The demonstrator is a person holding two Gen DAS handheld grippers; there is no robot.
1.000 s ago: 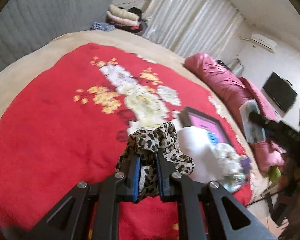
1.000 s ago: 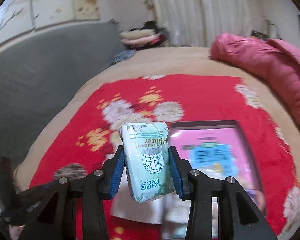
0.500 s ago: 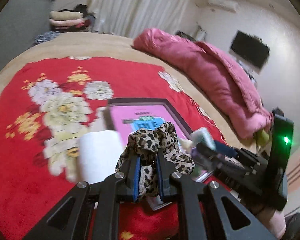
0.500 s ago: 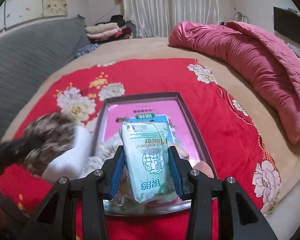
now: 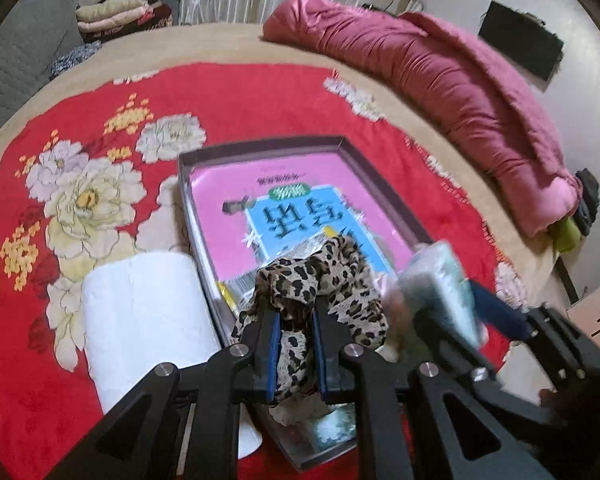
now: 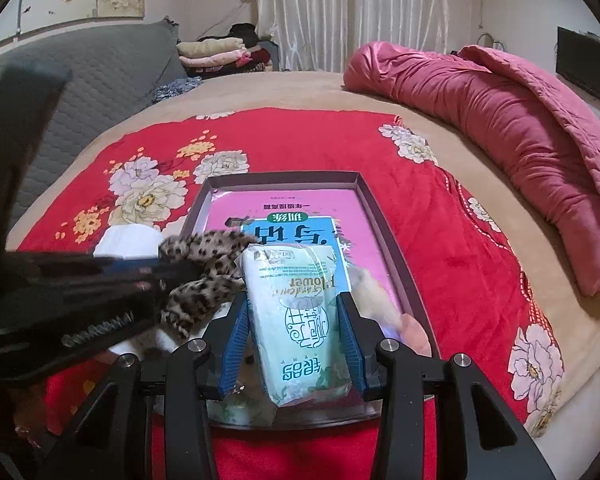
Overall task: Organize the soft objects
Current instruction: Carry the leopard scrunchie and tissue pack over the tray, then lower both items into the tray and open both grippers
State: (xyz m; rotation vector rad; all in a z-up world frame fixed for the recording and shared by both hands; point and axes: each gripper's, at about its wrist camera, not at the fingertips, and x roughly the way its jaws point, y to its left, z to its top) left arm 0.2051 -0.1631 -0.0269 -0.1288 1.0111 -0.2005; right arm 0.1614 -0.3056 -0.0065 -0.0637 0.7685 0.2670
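Over the pink-lined tray [image 6: 396, 248]: left tongs [image 5: 296, 332] clamped on leopard scrunchie [image 5: 316, 280], right tongs [image 6: 294, 332] on tissue pack [image 6: 296, 316].

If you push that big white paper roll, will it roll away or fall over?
The white paper roll looks round, so on its side it would likely roll. The red flowered blanket looks plush and would probably slow it. It seems light, so a push could easily shift it.

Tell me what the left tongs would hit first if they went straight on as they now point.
Probably the shallow box, its pink-lined floor: the left tongs, clamping the leopard-print cloth, aim down into its near end. Depth is unclear.
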